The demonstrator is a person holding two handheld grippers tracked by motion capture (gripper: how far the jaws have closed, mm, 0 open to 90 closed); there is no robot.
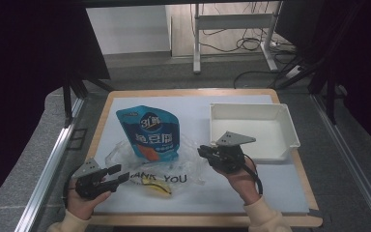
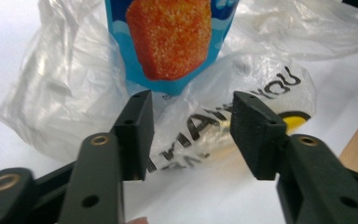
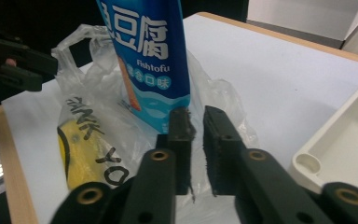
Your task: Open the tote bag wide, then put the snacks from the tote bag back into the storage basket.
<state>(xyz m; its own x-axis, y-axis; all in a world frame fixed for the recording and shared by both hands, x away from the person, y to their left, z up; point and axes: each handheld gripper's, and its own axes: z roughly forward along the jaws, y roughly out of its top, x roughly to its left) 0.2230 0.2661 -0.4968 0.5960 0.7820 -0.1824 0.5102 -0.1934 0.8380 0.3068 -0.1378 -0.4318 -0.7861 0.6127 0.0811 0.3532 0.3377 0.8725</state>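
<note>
The tabletop (image 1: 251,108), a pale sheet on a wooden board, carries everything. The white tray (image 1: 290,126) sits against its right edge, toward the far right corner, open side up and with nothing in it; my guess is that it waits there as a place to put things.

Near the middle, a little toward the left edge, the clear plastic bag (image 1: 125,153) lies crumpled and spread flat, its "THANK YOU" print and a yellow mark turned toward the near edge. The blue fish tofu pouch (image 1: 148,130) stands upright on its own flat base, on or in the bag's folds; I cannot tell which, though the film rises around its foot on both sides. It is well apart from the tray.

The right gripper (image 1: 204,151) hovers just right of the bag, pointing left at the pouch's base. Its jaws stand a narrow gap apart and grip nothing; the right gripper view shows bare air between the pads (image 3: 182,135), with the pouch and film just beyond.

The left gripper (image 1: 118,173) sits near the near left corner, aimed at the bag's printed side. Its jaws are about half open and empty, bag film in line behind them. Both appear clear of the bag, judged as a release or a fresh approach.
</note>
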